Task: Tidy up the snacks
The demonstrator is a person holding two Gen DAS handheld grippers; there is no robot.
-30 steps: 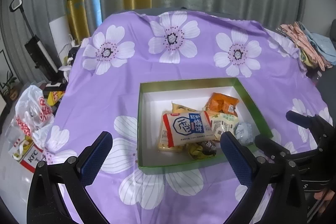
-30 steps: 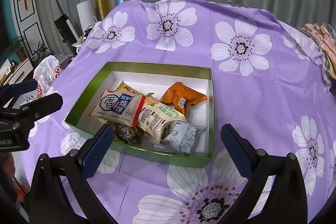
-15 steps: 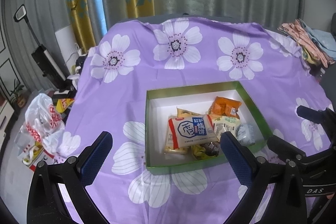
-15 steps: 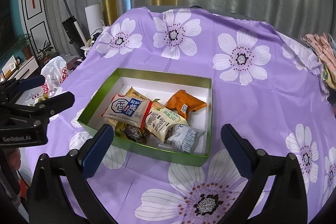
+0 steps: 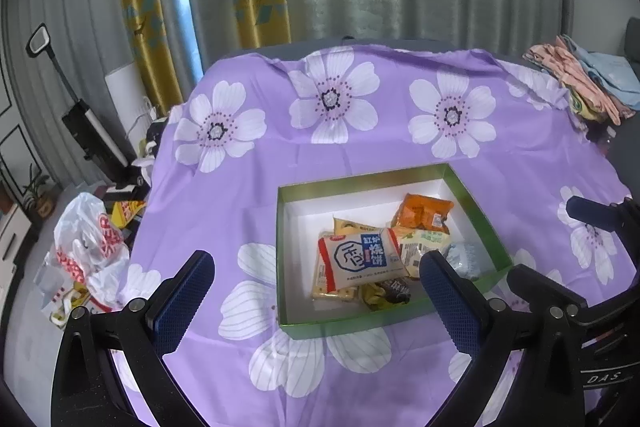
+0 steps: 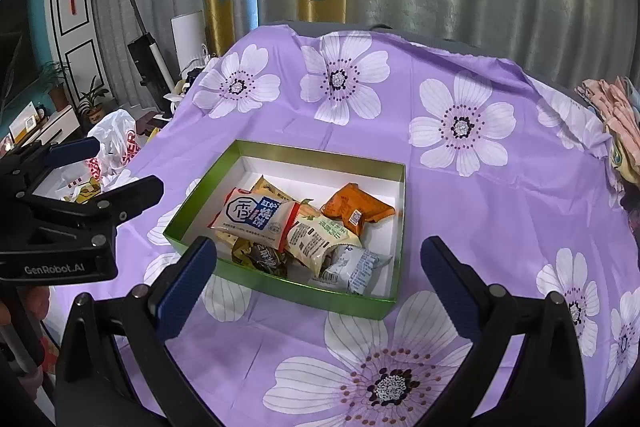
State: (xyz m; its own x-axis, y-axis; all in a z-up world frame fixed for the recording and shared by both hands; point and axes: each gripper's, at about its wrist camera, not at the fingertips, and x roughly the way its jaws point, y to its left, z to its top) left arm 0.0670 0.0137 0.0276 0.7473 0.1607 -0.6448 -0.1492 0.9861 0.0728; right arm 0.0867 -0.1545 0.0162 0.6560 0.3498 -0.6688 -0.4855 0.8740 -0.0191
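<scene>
A green box (image 5: 298,329) (image 6: 280,285) with a white inside sits on the purple flowered cloth (image 5: 240,211) (image 6: 480,211). Several snack packets lie in it: a white, red and blue packet (image 5: 356,259) (image 6: 256,215), an orange packet (image 5: 424,213) (image 6: 356,209), a cream and green packet (image 6: 316,239), a pale blue packet (image 6: 356,267) and a dark wrapper (image 6: 264,257). My left gripper (image 5: 316,299) is open and empty, held back from the box. My right gripper (image 6: 316,287) is open and empty, also held back. Each gripper shows at the edge of the other's view.
A white and red plastic bag (image 5: 88,247) and a stick vacuum (image 5: 88,123) are on the floor at the left. Folded clothes (image 5: 588,83) lie at the far right corner. Curtains hang behind the table.
Both grippers have drawn back and up from the box, so it looks smaller and farther. The packets have not moved.
</scene>
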